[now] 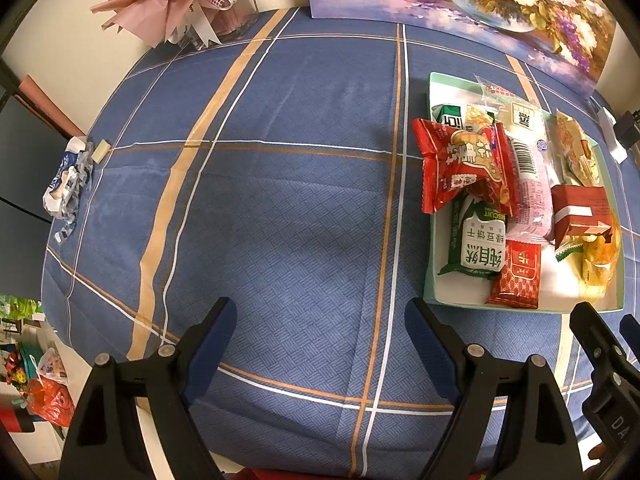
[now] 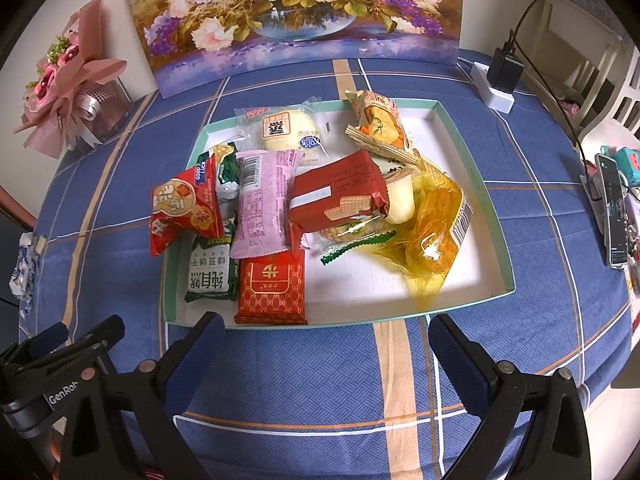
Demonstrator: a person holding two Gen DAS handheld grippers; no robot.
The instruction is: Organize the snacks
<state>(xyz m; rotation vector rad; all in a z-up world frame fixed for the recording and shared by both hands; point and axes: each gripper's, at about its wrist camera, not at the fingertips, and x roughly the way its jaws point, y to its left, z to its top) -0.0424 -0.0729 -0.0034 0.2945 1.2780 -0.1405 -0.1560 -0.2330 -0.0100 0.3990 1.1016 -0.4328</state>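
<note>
Blue plaid cloth covers my bench (image 2: 320, 380), a flower painting (image 2: 296, 12) propped at its far edge. All snacks lie heaped in the shallow green-rimmed tray (image 2: 472, 152), its right part bare. My left claw (image 1: 320, 344) and right claw (image 2: 326, 356) both gape empty, near the tray.

Left gripper (image 1: 320, 348): two black plastic finger arms of triangular, webbed form are seen, each faced on the inside with a dark blue textured pad (image 1: 430, 352). Round silver pivot pins are set at the arm joints, two per side. Right gripper (image 2: 326, 360): the same build is noted, black arms with blue pads (image 2: 454, 364) and silver pins, one of them looking coppery. On the black body beside it, white lettering "GenRob" is read, cut off by the frame; a further marking, possibly "DA", is only partly legible.
</note>
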